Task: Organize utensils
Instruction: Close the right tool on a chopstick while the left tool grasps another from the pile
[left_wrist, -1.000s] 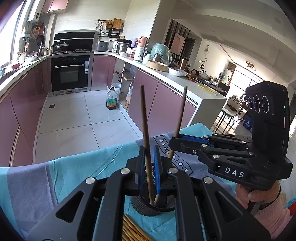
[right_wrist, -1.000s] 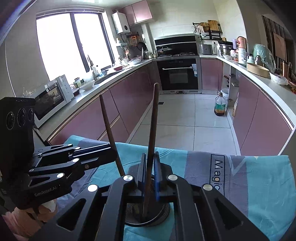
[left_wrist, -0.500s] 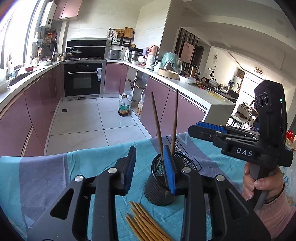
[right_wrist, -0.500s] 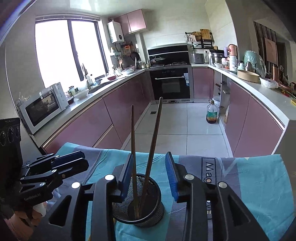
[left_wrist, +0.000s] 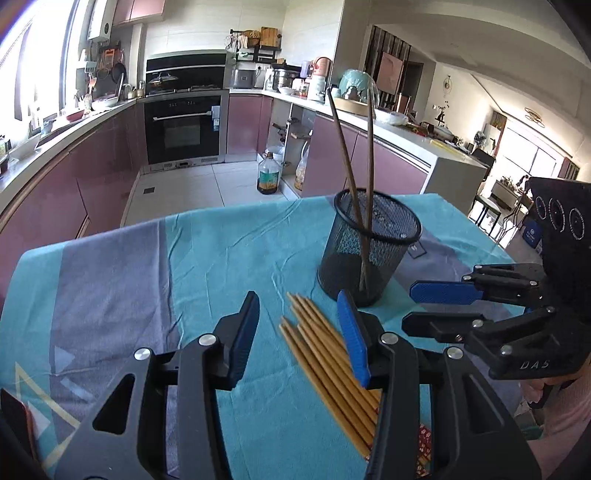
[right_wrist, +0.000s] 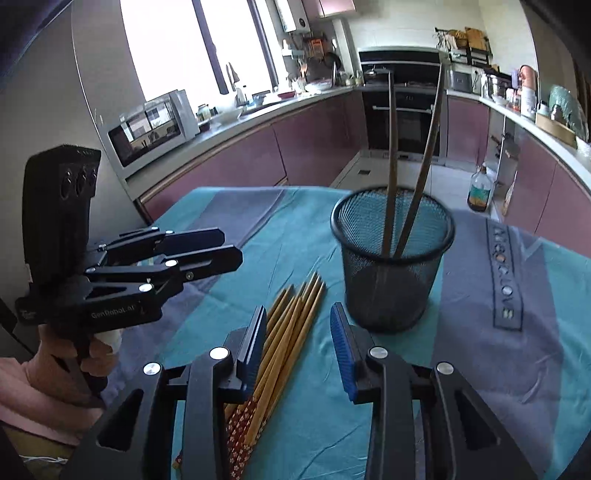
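Two dark chopsticks (left_wrist: 354, 173) stand in the mesh cup (left_wrist: 369, 251); the pale bundle (left_wrist: 328, 365) lies on the counter (left_wrist: 229, 258). Left claw (left_wrist: 301, 332) and right claw (right_wrist: 297, 350) are both spread, empty.

Black wire-mesh metal holder (left_wrist: 369, 251); matt. Two dark, smooth wooden chopsticks (left_wrist: 356, 166) inside it; pale bare-wood chopsticks (left_wrist: 328, 369) beside it. Under the holder: woven cloth tablecloth (left_wrist: 221, 266), matt, creased.

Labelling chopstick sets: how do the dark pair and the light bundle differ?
The dark chopsticks stand leaning in the mesh cup; the light chopsticks lie flat on the tablecloth beside it. Dark ones number two, spread apart; light ones are many, bunched together. Neither is gripped.
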